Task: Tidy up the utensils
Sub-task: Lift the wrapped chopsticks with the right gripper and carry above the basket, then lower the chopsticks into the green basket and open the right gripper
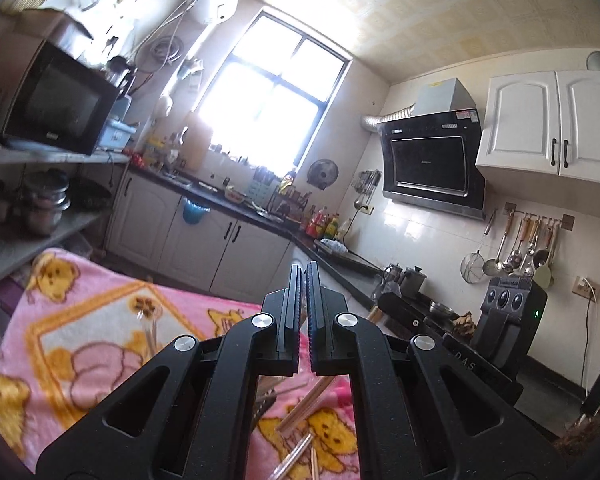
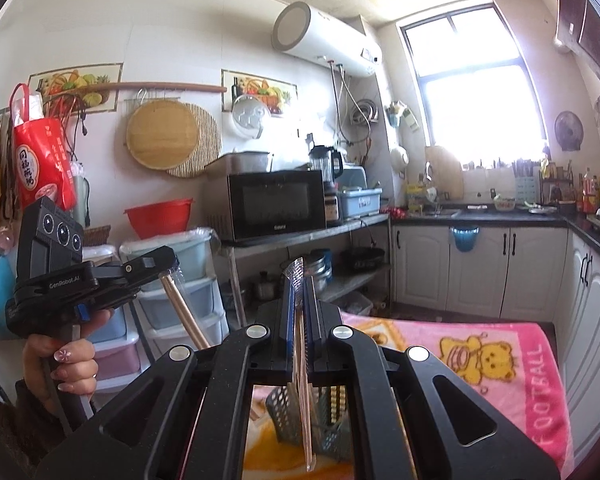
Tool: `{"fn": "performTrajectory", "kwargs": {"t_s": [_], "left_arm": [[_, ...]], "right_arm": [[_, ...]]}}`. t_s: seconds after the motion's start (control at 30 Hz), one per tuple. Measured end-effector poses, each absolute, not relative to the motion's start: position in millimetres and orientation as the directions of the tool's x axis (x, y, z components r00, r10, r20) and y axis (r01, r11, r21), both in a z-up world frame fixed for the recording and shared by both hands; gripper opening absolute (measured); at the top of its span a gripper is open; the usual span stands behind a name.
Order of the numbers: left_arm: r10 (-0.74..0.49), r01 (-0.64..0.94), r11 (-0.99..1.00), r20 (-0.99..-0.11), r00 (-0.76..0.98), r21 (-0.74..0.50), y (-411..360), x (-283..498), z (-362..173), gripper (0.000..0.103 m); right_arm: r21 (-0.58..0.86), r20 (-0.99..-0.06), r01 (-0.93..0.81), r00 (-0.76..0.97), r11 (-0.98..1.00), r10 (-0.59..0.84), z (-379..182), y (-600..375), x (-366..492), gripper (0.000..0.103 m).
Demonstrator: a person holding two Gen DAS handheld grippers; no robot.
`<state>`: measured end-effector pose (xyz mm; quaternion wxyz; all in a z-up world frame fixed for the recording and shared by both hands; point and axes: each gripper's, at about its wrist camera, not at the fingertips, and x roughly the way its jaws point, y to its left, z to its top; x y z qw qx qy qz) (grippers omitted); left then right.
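Observation:
My right gripper is shut on a clear plastic packet of chopsticks, held upright above a grey-green mesh utensil holder on the pink blanket. My left gripper is shut, with a narrow slit between the pads; in the right wrist view it grips a pair of wrapped wooden chopsticks at their top end. More wrapped chopsticks lie on the blanket below the left gripper.
A kitchen counter with bottles and a sink runs along the far wall. A microwave stands on a metal shelf. Plastic drawers stand beside it. A stove with pots is at the right.

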<state>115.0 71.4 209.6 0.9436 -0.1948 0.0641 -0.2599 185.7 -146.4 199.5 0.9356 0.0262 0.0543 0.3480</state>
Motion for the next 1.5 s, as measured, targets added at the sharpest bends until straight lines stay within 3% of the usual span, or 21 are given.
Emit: {"fn": "performTrajectory", "kwargs": {"t_s": [0.53,0.87,1.5], "left_arm": [[-0.463,0.422,0.840,-0.047,0.885,-0.340,68,159,236,0.001],[-0.421,0.374,0.867,-0.082,0.903,-0.330,69,184,216,0.001],[-0.424,0.347,0.862,-0.150,0.893,-0.369,66,207,168,0.001]], "right_arm": [[0.061,-0.035,-0.612,0.788,0.788,0.615,234,-133,227,0.004],[0.078,-0.017,-0.557,0.829,0.827,0.559,227,-141,254,0.004],[0.131,-0.123,-0.514,0.840,0.848,0.528,165,-143,283,0.004]]}}
